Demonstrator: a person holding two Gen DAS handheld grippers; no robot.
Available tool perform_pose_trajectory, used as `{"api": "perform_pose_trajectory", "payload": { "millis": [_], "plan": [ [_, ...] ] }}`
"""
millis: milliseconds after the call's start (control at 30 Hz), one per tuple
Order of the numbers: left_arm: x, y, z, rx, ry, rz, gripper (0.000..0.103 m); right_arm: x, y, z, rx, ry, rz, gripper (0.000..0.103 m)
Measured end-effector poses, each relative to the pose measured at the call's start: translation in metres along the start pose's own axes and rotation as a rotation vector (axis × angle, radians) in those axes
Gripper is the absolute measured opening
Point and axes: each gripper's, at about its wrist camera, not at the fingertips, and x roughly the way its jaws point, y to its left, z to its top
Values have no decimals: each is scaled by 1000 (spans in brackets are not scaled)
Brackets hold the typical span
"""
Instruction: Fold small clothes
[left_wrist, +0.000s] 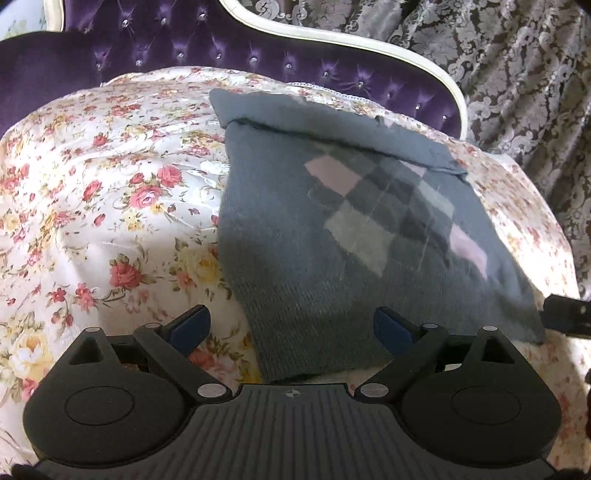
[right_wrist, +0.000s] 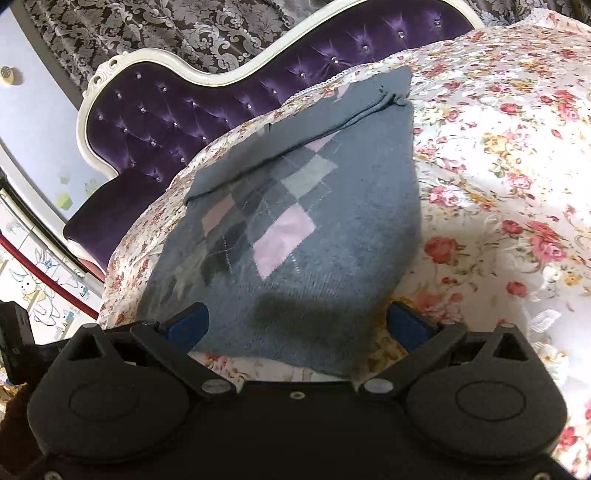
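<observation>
A grey argyle sweater (left_wrist: 332, 229) lies spread on the floral bedspread (left_wrist: 110, 206) of the bed, its far end doubled over in a band, near the purple tufted headboard (left_wrist: 184, 48). Both the left gripper (left_wrist: 291, 328) and the right gripper (right_wrist: 297, 326) hang at its near hem, fingers spread wide and holding nothing, seemingly placed to take the hem for a fold.

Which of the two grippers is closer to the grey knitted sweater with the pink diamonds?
Neither clearly. The left gripper and right gripper are both open, each straddling the near hem of the grey argyle knitted sweater, left at its left corner, right at its right.
</observation>
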Motion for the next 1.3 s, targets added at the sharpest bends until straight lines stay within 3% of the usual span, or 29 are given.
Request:
{"api": "perform_pose_trajectory", "payload": {
  "millis": [233, 367, 433, 533, 600, 667, 733, 800, 900, 967, 1100, 1167, 1200, 1233, 1267, 1300],
  "plan": [
    [6, -8, -4, 24, -13, -5, 97, 11, 3, -1, 1, -19, 38, 103],
    [3, -7, -4, -17, -21, -112, 94, 10, -1, -5, 37, -53, 58, 103],
    [2, -7, -5, -33, -27, -141, 86, 9, -2, -6, 48, -67, 70, 103],
    [3, -8, -5, -16, -35, -120, 72, 7, -6, -6, 72, -70, 98, 103],
    [2, -5, -5, -31, -44, -105, 50, 5, -9, -6, 93, -65, 120, 103],
    [2, 1, -5, -55, -44, -97, 38, 6, -9, -5, 99, -58, 130, 102],
    [2, 6, -4, -60, -40, -89, 28, 6, -7, -5, 80, -51, 112, 95],
    [2, 8, -4, -65, -40, -89, 24, 6, -2, -5, 38, -41, 70, 66],
    [2, 8, -4, -57, -43, -83, 24, 6, -1, -4, 4, -28, 14, 46],
    [2, 6, -5, -57, -49, -79, 26, 6, -5, -3, 12, -24, 13, 39],
    [3, 2, -5, -39, -52, -108, 48, 5, -8, -4, 21, -26, 12, 36],
    [5, -3, -3, -23, -51, -97, 46, 6, -6, -4, 7, -27, 10, 37],
    [5, -5, -2, -5, -50, -97, 23, 6, -5, -4, 0, -26, 11, 37],
    [6, -7, -1, 2, -47, -97, 7, 6, -5, -4, -2, -26, 13, 37],
    [7, -5, -1, -15, -44, -106, 7, 6, -4, -4, -4, -27, 16, 35],
    [6, -3, -2, -43, -49, -125, 7, 5, -4, -4, -6, -29, 19, 20]
  ]
}}
